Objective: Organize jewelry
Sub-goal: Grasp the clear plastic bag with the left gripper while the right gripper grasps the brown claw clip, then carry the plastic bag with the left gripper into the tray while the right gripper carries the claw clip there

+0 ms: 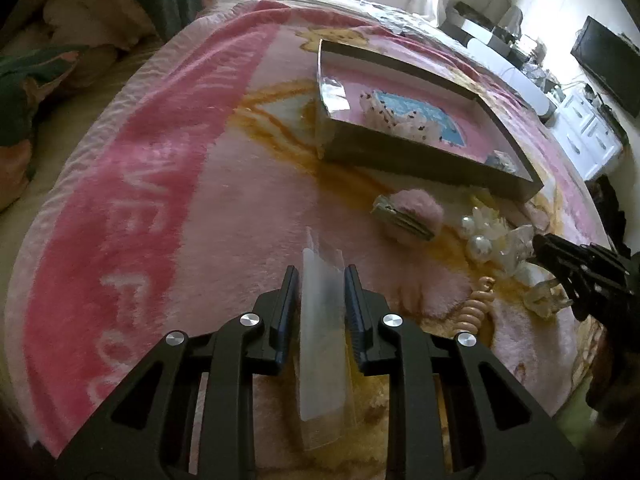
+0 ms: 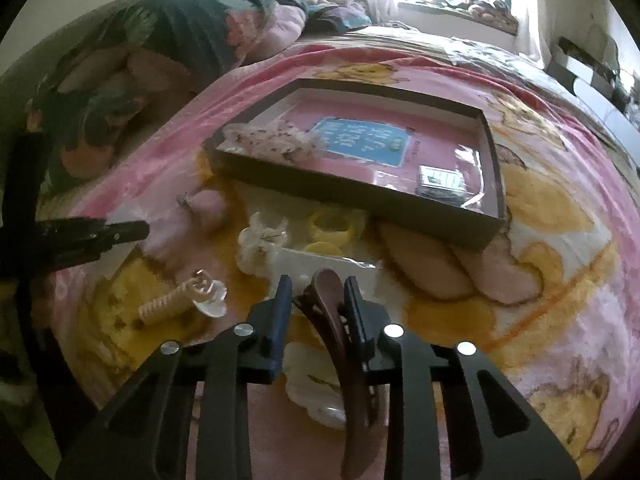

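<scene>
My left gripper (image 1: 322,276) is shut on a translucent white plastic piece (image 1: 322,344) and holds it above the pink blanket. My right gripper (image 2: 318,286) is shut on a brown hair claw clip (image 2: 340,344); it also shows at the right edge of the left wrist view (image 1: 560,256). A shallow dark-rimmed box (image 2: 360,194) with a pink floor lies beyond, holding a fluffy white piece (image 2: 268,138) and a small dark packet (image 2: 440,184). Loose on the blanket lie a pink pompom clip (image 1: 412,216), a pearl cluster (image 1: 486,240), a beige coil hair tie (image 2: 164,304) and yellow rings (image 2: 332,226).
A clear flower clip (image 2: 208,294) lies beside the coil tie. A white packet (image 2: 320,262) lies just ahead of my right gripper. Pillows (image 2: 120,80) are piled at the bed's far left. White cabinets (image 1: 588,132) stand beyond the bed's right side.
</scene>
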`<state>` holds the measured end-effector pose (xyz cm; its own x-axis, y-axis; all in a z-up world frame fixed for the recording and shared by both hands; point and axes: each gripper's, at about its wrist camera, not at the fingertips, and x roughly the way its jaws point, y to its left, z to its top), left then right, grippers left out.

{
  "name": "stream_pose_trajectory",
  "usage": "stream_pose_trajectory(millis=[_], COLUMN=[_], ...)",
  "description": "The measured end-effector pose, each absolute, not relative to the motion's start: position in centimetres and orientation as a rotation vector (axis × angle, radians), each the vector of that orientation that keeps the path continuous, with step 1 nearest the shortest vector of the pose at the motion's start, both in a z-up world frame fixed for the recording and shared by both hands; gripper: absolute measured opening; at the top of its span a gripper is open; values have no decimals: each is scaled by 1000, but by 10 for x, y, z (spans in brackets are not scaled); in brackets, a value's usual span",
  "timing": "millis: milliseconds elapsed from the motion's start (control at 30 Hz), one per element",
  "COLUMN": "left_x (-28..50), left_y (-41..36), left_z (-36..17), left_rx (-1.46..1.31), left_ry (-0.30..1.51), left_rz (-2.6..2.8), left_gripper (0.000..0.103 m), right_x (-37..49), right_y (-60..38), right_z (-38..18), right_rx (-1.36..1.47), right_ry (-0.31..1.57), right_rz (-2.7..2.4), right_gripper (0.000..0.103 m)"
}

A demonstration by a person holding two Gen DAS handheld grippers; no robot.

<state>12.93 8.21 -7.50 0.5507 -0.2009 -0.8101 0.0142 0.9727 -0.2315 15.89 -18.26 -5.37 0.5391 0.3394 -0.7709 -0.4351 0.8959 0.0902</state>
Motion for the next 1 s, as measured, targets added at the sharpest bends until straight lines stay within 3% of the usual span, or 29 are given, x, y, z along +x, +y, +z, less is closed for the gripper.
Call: stream_pose_trajectory(millis=[400,467,500,733,800,867,900,1000], left_x=[127,128,128,140,142,145,146,150], left_y=[73,70,68,50,46,39,37,27], left_z=[-57,-51,-50,-37,-35,-30,-29,-23], left_rx=[-207,-203,-199,-177,-168,-160,-157,-145], left_ry=[942,932,930,914,909,904,903,895], left_rz=[-152,-158,-159,-181,-188,-200,-202,-215], left_gripper=[15,15,15,15,15,15,15,15], right_x=[169,170,171,173,172,168,166,164], right_y=[-236,-245,-249,-275,-279,-279,-277,-265], right_z=[-53,-50,-49,-48,-50,-50,-50,-52], right_rx=[36,61,72,147,157,176,177,144], right_ry=[883,877,874,887,908,907,911,935], right_rz=[367,366,363,334,331,342,356,383], right_gripper=[19,2,0,0,8,37,43,46])
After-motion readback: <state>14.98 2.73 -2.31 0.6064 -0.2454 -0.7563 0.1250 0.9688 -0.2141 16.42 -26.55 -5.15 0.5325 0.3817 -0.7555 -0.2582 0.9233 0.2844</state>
